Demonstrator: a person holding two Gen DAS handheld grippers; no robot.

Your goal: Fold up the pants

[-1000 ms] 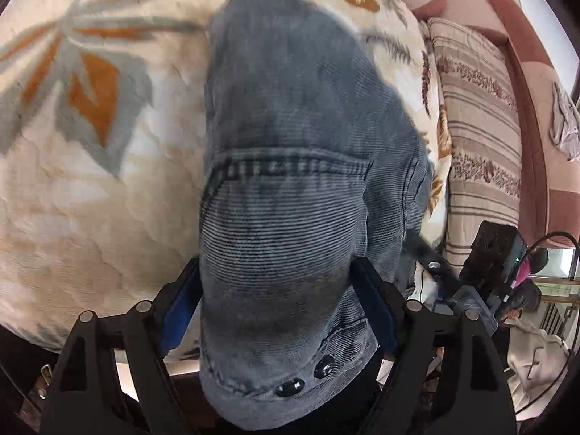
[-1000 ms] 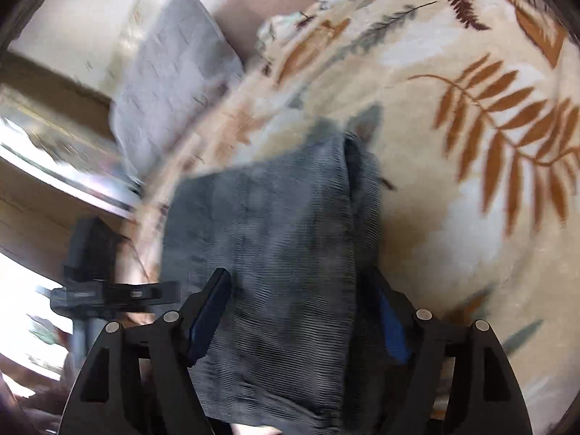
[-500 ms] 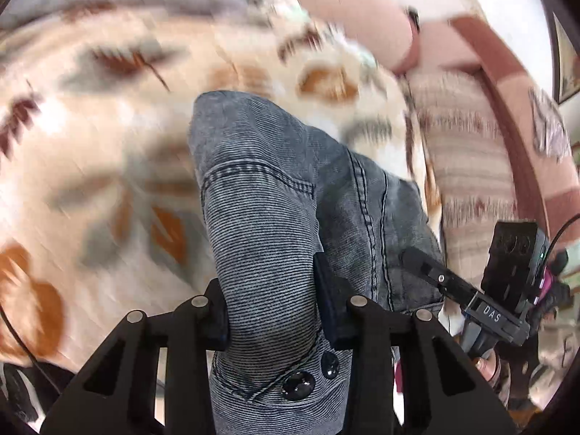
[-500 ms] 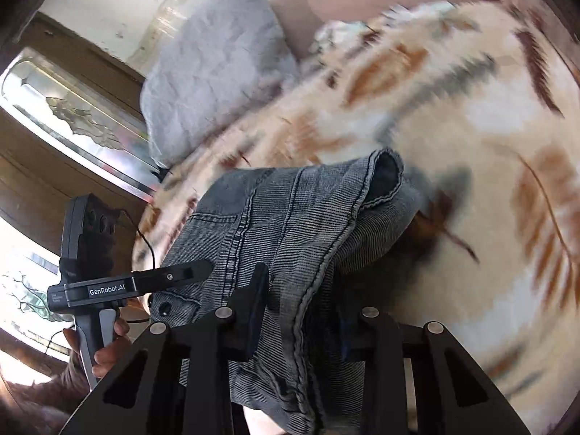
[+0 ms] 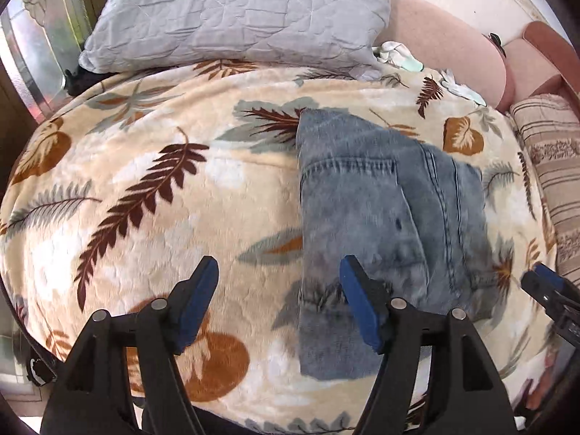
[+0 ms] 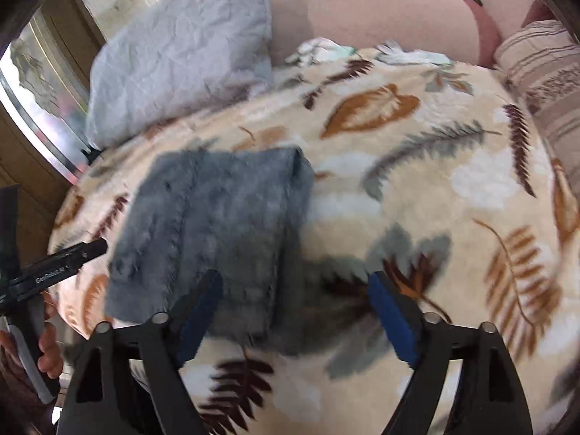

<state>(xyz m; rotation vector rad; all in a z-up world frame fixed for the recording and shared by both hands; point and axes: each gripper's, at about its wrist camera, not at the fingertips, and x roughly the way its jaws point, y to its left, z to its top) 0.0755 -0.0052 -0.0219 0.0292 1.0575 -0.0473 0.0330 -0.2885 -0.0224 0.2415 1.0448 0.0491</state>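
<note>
flanking folded pants (image 5: 380, 217): pillow (image 5: 235, 14), cushion (image 5: 554, 166)

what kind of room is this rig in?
Probably a home living room or bedroom: the folded jeans lie on a leaf-print fleece blanket spread over a soft surface, a grey quilted pillow at its back, with pink sofa-like upholstery behind.

pants (image 5: 384, 217) — grey-blue denim | folded into a compact rectangle | lying flat on leaf-print blanket (image 5: 152, 188)
</note>
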